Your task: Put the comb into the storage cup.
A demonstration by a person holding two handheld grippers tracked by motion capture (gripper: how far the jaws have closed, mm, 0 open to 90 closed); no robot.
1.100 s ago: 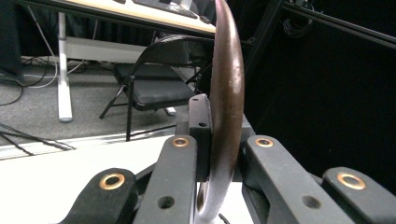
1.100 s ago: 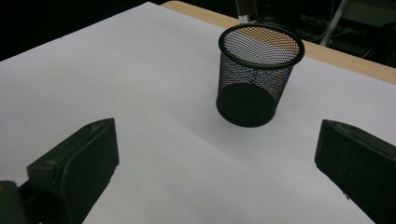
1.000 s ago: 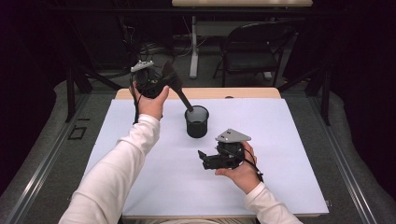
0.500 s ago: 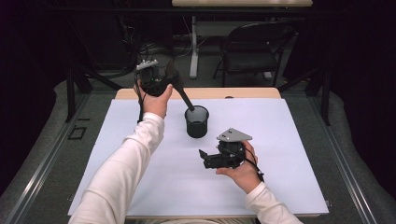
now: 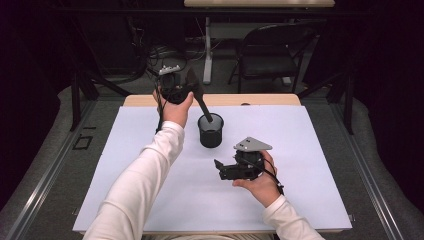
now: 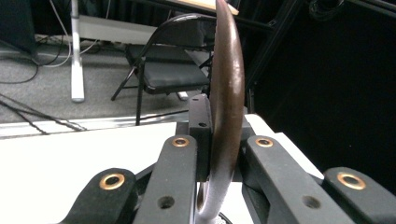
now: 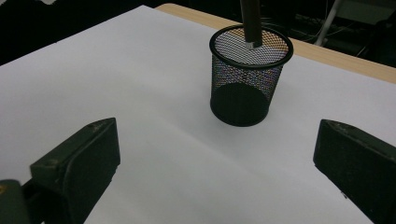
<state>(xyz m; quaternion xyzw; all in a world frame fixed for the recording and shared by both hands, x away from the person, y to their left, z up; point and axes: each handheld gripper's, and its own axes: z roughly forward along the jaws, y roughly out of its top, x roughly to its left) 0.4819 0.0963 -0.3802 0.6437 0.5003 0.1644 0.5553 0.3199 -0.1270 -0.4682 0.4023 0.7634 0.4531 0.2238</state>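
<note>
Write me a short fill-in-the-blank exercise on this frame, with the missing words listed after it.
1. The left gripper is shut on a dark ____.
2. The handle end of that utensil dips into a black ____ cup.
3. The right gripper has its jaws ____ and holds nothing.
4. The cup stands on a ____ sheet covering the table.

Missing words: spatula; mesh; open; white

The cup (image 7: 246, 84) is black wire mesh, metal by the look, with a smooth rim. The spatula (image 6: 227, 93) seems dark brown plastic, smooth with a slight gloss. The left gripper (image 6: 219, 182) is matt black plastic with brass-coloured rivets. A matt white paper sheet (image 5: 150, 200) covers the pale wood table (image 5: 260, 99)
</note>
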